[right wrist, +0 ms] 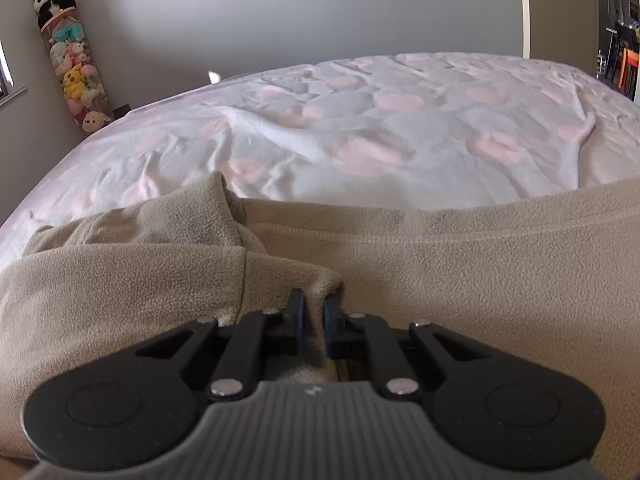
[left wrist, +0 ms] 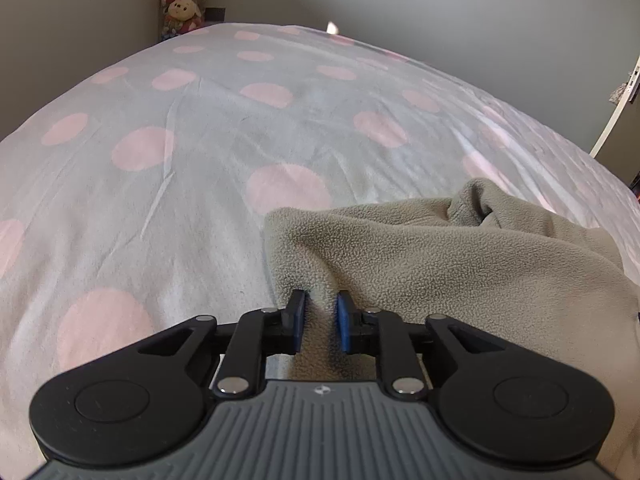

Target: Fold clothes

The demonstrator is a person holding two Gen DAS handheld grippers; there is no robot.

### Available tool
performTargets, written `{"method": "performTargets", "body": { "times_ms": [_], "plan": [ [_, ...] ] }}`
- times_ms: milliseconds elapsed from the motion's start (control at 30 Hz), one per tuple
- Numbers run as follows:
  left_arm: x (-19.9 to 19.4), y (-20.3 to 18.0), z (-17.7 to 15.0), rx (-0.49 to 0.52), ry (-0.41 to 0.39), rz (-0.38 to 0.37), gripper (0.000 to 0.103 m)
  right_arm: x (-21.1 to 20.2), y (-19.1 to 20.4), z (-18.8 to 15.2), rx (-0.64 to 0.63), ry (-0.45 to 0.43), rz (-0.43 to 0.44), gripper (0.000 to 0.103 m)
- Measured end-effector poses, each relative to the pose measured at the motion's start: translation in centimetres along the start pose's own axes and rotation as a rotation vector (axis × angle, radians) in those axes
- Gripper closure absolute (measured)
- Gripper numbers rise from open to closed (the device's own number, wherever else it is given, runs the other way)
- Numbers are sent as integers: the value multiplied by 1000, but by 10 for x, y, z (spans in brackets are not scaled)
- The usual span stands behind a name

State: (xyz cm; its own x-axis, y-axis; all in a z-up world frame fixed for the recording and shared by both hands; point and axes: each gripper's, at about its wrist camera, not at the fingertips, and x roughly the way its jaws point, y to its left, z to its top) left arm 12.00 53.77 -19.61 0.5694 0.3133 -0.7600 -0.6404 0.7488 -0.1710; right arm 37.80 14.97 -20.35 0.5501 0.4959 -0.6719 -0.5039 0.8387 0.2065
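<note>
A beige fleece garment [left wrist: 440, 256] lies on the bed, bunched toward the right in the left wrist view. My left gripper [left wrist: 320, 300] is shut on a pinched fold at the garment's left edge, the fabric running down between the blue pads. In the right wrist view the same fleece garment [right wrist: 460, 280] spreads across the lower half, with a stitched hem running left to right and a folded-over layer at the left. My right gripper [right wrist: 314, 300] is shut on a raised ridge of that fleece near the edge of the folded layer.
The bed cover [left wrist: 200, 152] is white with large pink dots and fills the ground beyond the garment [right wrist: 380, 128]. A tall clear tube of plush toys [right wrist: 76, 68] stands in the far left corner. A door frame [right wrist: 526, 8] rises at the right.
</note>
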Motion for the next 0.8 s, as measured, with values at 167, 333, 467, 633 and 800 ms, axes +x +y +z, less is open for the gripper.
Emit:
{"method": "performTargets", "body": {
  "times_ms": [167,333,467,633,800],
  "plan": [
    [-39,-13,4,57,-19,60,60,-32,-18,11,70,-27,17,68],
    [-107,-39,-12,186,-80,72,48,-110,-48,14,-7,-89,-17,66],
    [-153,-56,-35,244,-67,57,47,-183,-103,22,30,-100,-81,59],
    [-198,-70,-56,254,-68,50,46,-281,-199,51,249,-135,-160,51],
    [-225,-88,-67,223,-88,34,46,-344,-280,65,431,-145,-198,50]
  ]
}}
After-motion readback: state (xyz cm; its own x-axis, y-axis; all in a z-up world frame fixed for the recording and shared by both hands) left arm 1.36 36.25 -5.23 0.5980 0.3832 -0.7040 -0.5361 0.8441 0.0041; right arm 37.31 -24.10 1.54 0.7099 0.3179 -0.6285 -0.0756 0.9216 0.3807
